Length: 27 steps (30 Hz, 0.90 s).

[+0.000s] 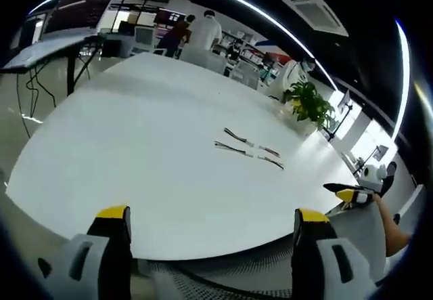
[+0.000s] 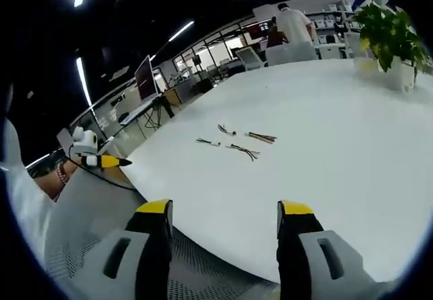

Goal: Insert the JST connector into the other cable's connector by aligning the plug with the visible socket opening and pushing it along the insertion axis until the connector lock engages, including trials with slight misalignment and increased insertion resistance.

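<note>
Several short wired cables with small connectors lie loose on the white table (image 1: pixel 135 151). In the left gripper view they form two pairs: cables (image 1: pixel 233 149) and cables (image 1: pixel 270 156) further right. The right gripper view shows the same cables (image 2: pixel 243 152) mid-table, along with a striped cable (image 2: pixel 260 137). My left gripper (image 1: pixel 211 213) is open and empty, hovering at the near table edge, well short of the cables. My right gripper (image 2: pixel 224 208) is also open and empty, back from the cables. Each gripper's yellow tip appears in the other's view: right gripper (image 1: pixel 348 193), left gripper (image 2: pixel 101 160).
A potted plant (image 2: pixel 392 32) stands at the table's far side, also seen as the plant (image 1: pixel 308 103). A grey mesh chair (image 1: pixel 203 276) sits below the near edge. People (image 1: pixel 203 29) stand by desks and monitors in the background. A hand (image 1: pixel 385 208) holds the right gripper.
</note>
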{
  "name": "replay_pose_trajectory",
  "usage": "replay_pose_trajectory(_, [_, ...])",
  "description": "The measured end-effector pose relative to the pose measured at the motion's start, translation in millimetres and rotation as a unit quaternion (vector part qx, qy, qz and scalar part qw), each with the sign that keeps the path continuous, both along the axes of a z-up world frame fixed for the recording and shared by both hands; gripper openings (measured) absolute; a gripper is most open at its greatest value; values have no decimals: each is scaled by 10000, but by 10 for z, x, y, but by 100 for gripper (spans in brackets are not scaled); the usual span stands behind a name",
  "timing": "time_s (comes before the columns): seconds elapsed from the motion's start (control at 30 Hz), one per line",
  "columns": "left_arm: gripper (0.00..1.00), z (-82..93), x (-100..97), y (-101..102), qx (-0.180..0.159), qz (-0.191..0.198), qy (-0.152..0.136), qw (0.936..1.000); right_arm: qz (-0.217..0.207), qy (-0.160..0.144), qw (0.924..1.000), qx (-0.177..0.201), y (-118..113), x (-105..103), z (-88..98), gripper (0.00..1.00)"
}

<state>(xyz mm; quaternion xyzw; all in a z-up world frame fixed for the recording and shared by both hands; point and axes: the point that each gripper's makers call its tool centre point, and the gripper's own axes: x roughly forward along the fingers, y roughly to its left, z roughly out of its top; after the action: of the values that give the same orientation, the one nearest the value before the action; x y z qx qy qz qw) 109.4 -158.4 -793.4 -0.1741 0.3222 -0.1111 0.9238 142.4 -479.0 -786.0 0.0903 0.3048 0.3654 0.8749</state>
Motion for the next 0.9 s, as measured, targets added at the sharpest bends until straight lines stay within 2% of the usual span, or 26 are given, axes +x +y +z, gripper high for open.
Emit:
replay_pose_trajectory(0.07, [99,-4,-3,4,-33,35,14,10000,-23,13,10000,81,7,-4,10,60])
replay_pose_trajectory(0.17, [99,-2,-3,10,-19,54,2,10000,-152,181,9989,417,9,-8,14,60])
replay_pose_trajectory(0.23, [99,-3,-1,24,-20,105,-2,9999,-279,109,9972,683,5,33,53,58])
replay_pose_trajectory(0.3, [99,-11,-1,58,-94,260,25,9996,-346,76,9962,794,-17,48,58,57])
replay_pose_trajectory(0.37, [99,-13,-2,68,-140,320,29,9994,-312,104,9942,1024,26,30,97,55])
replay_pose_trajectory(0.47, [99,-13,-6,52,-289,369,43,9989,-287,92,9929,1153,55,34,121,54])
replay_pose_trajectory(0.57, [99,-8,-11,59,-303,436,42,9986,-171,231,9908,1325,97,6,99,54])
replay_pose_trajectory(0.73, [99,6,-5,78,-320,580,11,9978,-51,82,9907,1354,97,29,90,53])
replay_pose_trajectory(0.8, [99,33,12,90,-362,657,-91,9971,43,29,9912,1322,97,32,44,51])
replay_pose_trajectory(0.83, [99,52,19,91,-383,684,-161,9968,57,-29,9928,1192,74,41,-23,50])
replay_pose_trajectory(0.9, [99,47,17,96,-429,749,-144,9962,15,-23,9936,1131,54,43,-81,47])
